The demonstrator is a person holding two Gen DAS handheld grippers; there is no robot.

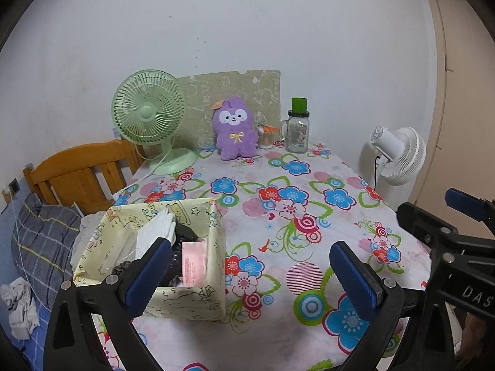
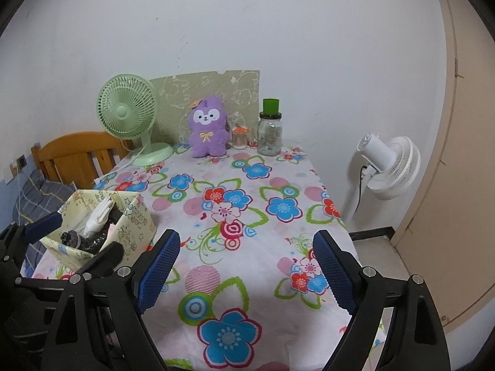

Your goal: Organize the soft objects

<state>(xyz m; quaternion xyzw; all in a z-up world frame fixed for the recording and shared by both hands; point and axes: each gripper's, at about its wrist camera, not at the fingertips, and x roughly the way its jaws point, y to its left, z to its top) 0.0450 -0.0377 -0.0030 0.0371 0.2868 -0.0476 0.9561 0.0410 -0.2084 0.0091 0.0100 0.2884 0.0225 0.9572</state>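
A purple plush toy [image 1: 235, 130] [image 2: 208, 131] sits upright at the far edge of the flowered tablecloth [image 1: 278, 185], against the wall. A pale yellow fabric box [image 1: 216, 247] [image 2: 139, 219] stands at the table's near left; it holds white cloth [image 1: 161, 225], a pink packet [image 1: 193, 262] and dark items. My left gripper [image 1: 250, 245] is open with nothing between its fingers, its left finger in front of the box. My right gripper [image 2: 247, 235] is open and empty over the cloth to the right of the box. Each gripper shows at the edge of the other's view.
A green desk fan [image 1: 148, 114] stands left of the plush. To its right are a toothpick holder [image 1: 266, 137] and a glass jar [image 1: 297, 130] with a green lid. A white floor fan [image 2: 386, 167] stands off the table's right edge. A wooden headboard [image 1: 77, 170] and bedding lie to the left.
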